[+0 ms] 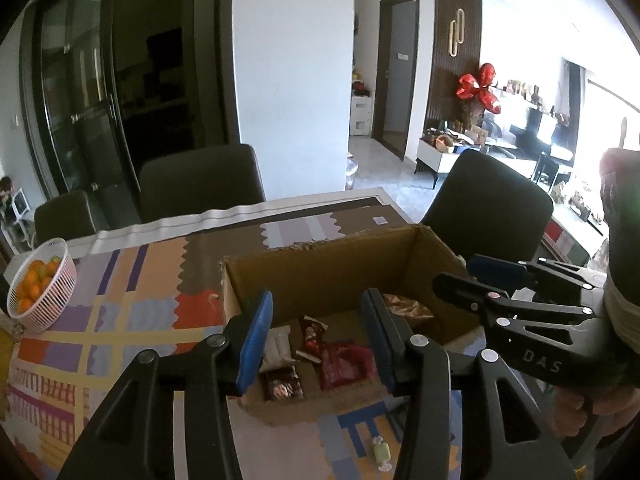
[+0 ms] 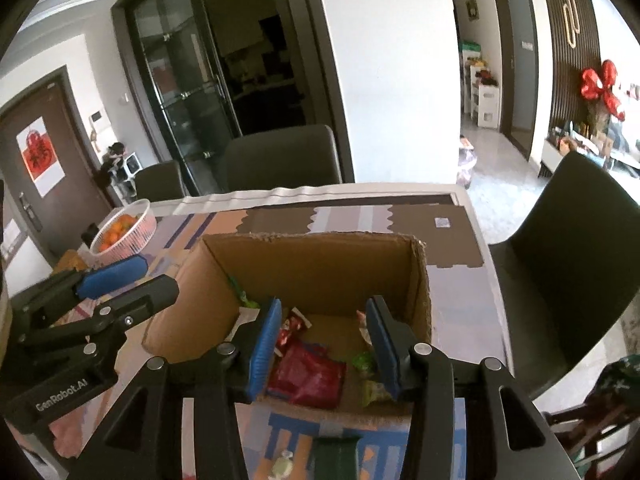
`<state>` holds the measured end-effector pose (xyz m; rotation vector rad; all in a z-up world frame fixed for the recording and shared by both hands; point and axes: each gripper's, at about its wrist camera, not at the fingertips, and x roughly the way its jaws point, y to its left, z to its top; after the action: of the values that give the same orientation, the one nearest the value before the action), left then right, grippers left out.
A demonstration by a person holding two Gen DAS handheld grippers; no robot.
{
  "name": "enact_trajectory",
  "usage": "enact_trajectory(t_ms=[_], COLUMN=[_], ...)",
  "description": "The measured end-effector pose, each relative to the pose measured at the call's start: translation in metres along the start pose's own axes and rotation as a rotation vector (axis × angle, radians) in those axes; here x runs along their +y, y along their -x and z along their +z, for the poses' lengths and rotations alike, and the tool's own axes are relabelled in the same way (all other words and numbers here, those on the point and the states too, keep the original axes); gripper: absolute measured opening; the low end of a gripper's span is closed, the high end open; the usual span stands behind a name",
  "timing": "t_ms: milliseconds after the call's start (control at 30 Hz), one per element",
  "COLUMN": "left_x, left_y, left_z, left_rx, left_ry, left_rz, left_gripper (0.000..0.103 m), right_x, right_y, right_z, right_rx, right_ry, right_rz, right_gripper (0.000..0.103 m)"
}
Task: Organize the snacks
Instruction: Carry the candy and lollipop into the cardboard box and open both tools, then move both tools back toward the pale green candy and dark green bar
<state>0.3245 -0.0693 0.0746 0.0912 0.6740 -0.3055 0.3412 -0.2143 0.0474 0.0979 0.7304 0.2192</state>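
An open cardboard box (image 1: 320,264) (image 2: 312,260) stands on the patterned table. Inside lie several snack packets: a red packet (image 1: 344,364) (image 2: 308,376), a white packet (image 1: 276,348), a dark packet (image 1: 284,386) and green packets (image 2: 370,376). My left gripper (image 1: 316,344) is open and empty, just above the box's near edge. My right gripper (image 2: 324,350) is open and empty, also above the near edge. A small green wrapped candy (image 1: 380,452) (image 2: 282,466) lies on the table in front of the box.
A white basket of oranges (image 1: 42,292) (image 2: 124,230) stands at the table's left. Dark chairs (image 1: 200,184) (image 1: 492,196) stand behind and right of the table. A dark green object (image 2: 336,456) lies at the near table edge.
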Motion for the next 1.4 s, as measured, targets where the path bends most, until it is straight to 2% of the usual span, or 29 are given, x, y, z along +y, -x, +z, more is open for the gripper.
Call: enact_trajectory(t_ms=[100,233,433,867,1200,1400], left_x=[-0.006,-0.012,-0.022,-0.038,-0.045,-0.051], left_y=[0.01,0.022,0.028,0.008,-0.025,-0.048], left_z=[-0.009,-0.02,-0.042,-0.097,-0.134,-0.151], left_rx=[-0.007,-0.014,0.002,0.108,0.201,0.262], left_ry=[-0.006,-0.01,-0.024,-0.032,-0.051,-0.047], left_rz=[-0.003,-0.016,-0.024,-0.074,-0.087,-0.129], left_gripper=[0.047,0.047,0.048,0.048,0.047,0.045], right_x=[0.005,0.009,0.012,0.0,-0.007,-0.011], right_y=[0.017,0.036,0.051,0.042,0.017,0.001], right_z=[-0.009,-0.022,-0.045,-0.103,-0.137,-0.152], right_rx=[-0.028,-0.06,-0.06,0.047,0.144,0.194], right_ry=[0.016,0.03,0.042,0.003,-0.002,-0.014], right_rz=[-0.001,-0.014,-0.034,-0.038,-0.067,-0.074], right_gripper=[0.05,0.051,0.054,0.054,0.054,0.054])
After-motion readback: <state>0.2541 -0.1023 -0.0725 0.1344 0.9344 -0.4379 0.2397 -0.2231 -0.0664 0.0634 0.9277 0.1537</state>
